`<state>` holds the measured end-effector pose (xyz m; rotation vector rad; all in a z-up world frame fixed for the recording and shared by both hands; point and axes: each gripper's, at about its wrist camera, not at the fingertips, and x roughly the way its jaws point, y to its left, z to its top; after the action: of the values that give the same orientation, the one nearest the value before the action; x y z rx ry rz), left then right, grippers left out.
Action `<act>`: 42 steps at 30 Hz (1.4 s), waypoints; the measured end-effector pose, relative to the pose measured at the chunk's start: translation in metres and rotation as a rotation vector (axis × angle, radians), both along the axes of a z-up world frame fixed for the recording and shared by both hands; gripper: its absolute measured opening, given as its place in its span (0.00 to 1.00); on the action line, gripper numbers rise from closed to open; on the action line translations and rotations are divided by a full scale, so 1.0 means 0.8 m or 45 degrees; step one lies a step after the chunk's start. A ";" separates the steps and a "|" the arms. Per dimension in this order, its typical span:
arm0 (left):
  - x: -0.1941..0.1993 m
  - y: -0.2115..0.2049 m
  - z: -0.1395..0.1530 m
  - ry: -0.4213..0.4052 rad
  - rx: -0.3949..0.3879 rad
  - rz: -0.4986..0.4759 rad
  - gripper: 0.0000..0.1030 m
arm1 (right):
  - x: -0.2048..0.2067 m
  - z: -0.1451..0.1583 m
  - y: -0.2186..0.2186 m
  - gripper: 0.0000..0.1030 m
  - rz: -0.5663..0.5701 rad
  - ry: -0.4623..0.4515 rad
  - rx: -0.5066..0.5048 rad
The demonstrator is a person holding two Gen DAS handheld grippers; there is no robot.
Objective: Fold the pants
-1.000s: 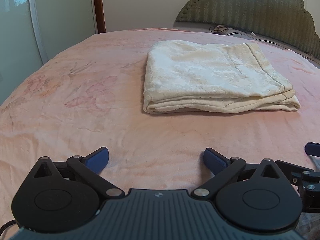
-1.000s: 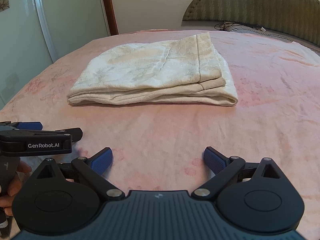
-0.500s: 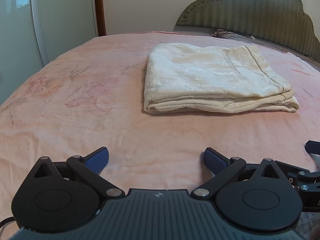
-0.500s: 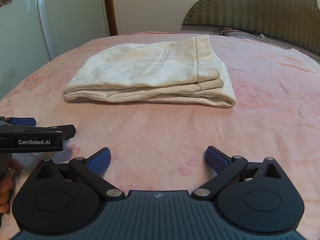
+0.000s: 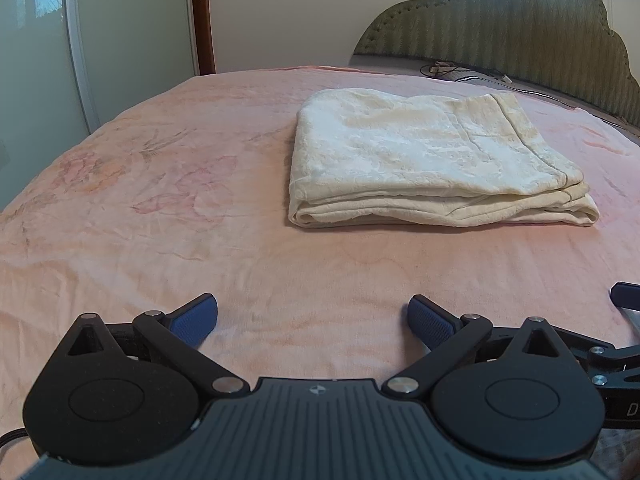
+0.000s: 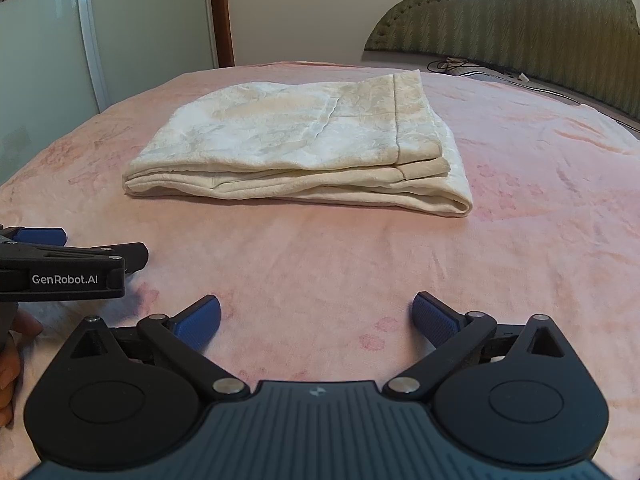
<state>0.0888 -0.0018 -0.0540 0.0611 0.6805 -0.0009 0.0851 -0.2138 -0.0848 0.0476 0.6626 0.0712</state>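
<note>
Folded cream pants (image 5: 432, 160) lying at 12 o'clock on pink bedspread (image 5: 160, 208), well apart from left gripper (image 5: 312, 316) and right gripper (image 6: 316, 316), both spread wide, empty. Fold apparently finished; best left untouched, grippers kept clear.

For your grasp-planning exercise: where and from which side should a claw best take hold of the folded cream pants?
Probably the rounded fold at the near right corner of the cream pants, approached low from the front with the open right claw: the layers join there, whereas the hemmed edges above lie loose.
</note>
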 end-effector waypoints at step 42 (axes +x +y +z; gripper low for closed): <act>-0.002 0.000 0.000 -0.003 0.000 0.000 1.00 | 0.002 -0.002 0.009 1.00 -0.048 -0.002 -0.009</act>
<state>0.0872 -0.0016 -0.0543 0.0607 0.6783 -0.0007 0.0865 -0.2067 -0.0864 0.0535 0.6601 0.0326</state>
